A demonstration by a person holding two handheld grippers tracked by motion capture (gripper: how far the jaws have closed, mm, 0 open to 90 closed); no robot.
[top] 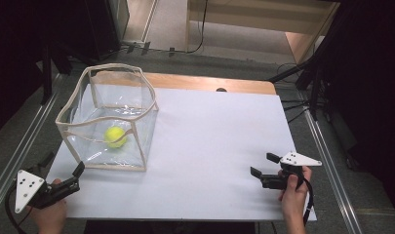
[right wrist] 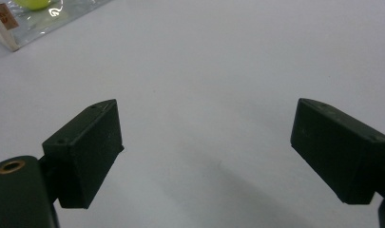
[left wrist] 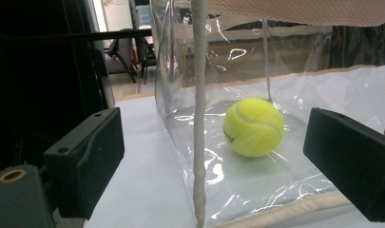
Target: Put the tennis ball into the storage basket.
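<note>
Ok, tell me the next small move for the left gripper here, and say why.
Probably ease the left gripper forward onto the clear bag's near corner seam and close. Its fingers stand open on either side of that seam without touching it, and the tennis ball lies inside the bag.

Both grippers: black bodies w/ two blocky black jaws; left gripper (top: 79, 170) and right gripper (top: 262, 165) each carry a pale three-cornered plate w/ dark dots. Black cable at right gripper's 5 o'clock. Hands bare.
</note>
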